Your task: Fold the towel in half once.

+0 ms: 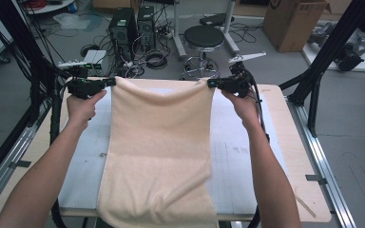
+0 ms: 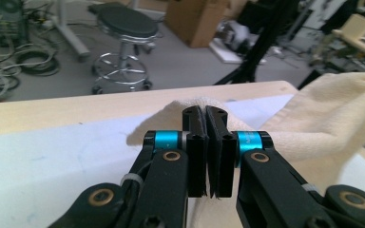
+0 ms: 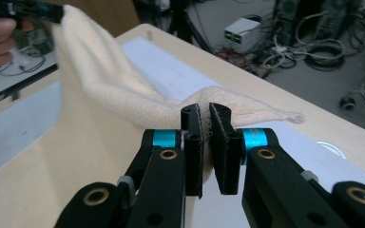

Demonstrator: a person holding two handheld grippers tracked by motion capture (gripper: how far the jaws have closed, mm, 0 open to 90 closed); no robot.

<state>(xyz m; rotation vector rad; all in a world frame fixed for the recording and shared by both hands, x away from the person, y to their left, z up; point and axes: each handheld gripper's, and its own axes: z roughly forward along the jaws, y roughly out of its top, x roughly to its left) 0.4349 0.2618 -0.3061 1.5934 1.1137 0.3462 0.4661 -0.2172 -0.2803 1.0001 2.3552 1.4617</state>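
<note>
Table (image 1: 285, 142) with a pale blue mat (image 1: 237, 156) on it; a stool (image 1: 203, 38), a cardboard box (image 1: 294, 21) and computer towers (image 1: 123, 26) stand on the floor beyond the far edge.

Cream towel (image 1: 159, 152) hangs as a sheet down the middle of the table: far edge lifted and stretched taut left-to-right between the two grippers, body sloping down toward the near side, near end draped over the near table edge. Long axis runs far-to-near; the held edge is the short one.

Left gripper (image 1: 110, 82) clamped on the far-left corner, jaws pressed nearly together with cloth pinched between them (clear in the left gripper view (image 2: 204, 118)). Right gripper (image 1: 211, 84) clamped on the far-right corner, same grip, cloth bunched between its jaws (image 3: 208, 118).

Key relation: both corners sit at about the same height and distance out, one per hand, neither hand nearer. The rest of the towel lies entirely on the near side of the grippers. My read: a fold would bring the held edge toward the near end, both hands together to keep it square.
</note>
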